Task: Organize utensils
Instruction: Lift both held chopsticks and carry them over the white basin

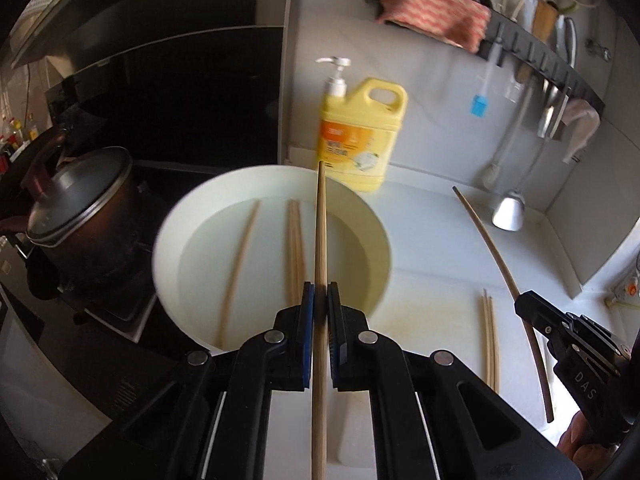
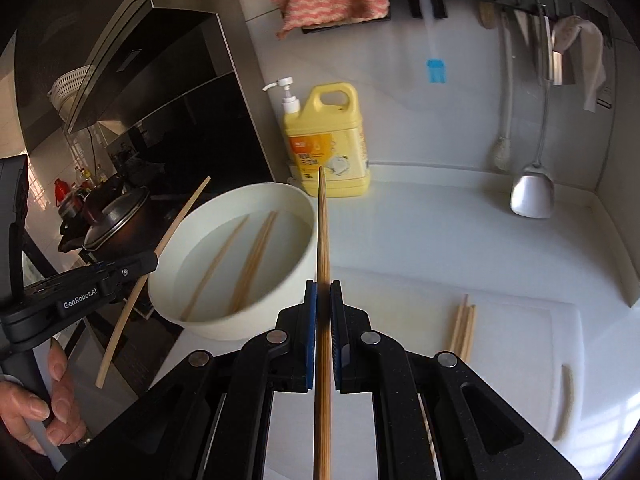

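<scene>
Left gripper (image 1: 320,300): the fingers are pressed onto a single wooden chopstick (image 1: 320,240), which runs straight out along the gripper axis. Its tip ends in front of the yellow detergent bottle (image 1: 360,136). In the right wrist view the same gripper (image 2: 150,262) appears at the left edge, with its chopstick (image 2: 160,248) crossing the fingers at a slant and a hand (image 2: 44,408) wrapped around the handle below.

Right gripper (image 2: 324,300): the fingers are clamped on a second chopstick (image 2: 323,240), also aligned with the gripper axis. In the left wrist view this gripper (image 1: 524,304) sits at the right edge, with its chopstick (image 1: 504,276) passing through it, held above the table (image 1: 432,240).

White bowl (image 1: 176,240): it stands on the table beside the stove and in front of the detergent bottle. It holds shallow water and several more chopsticks (image 1: 294,248) lying on its bottom.

White cutting board (image 2: 520,340): it lies on the table to the right of the bowl. A small bundle of chopsticks (image 2: 464,328) rests on it, well apart from both grippers.

Dark lidded pot (image 1: 80,216): it sits on the stove left of the bowl.
</scene>
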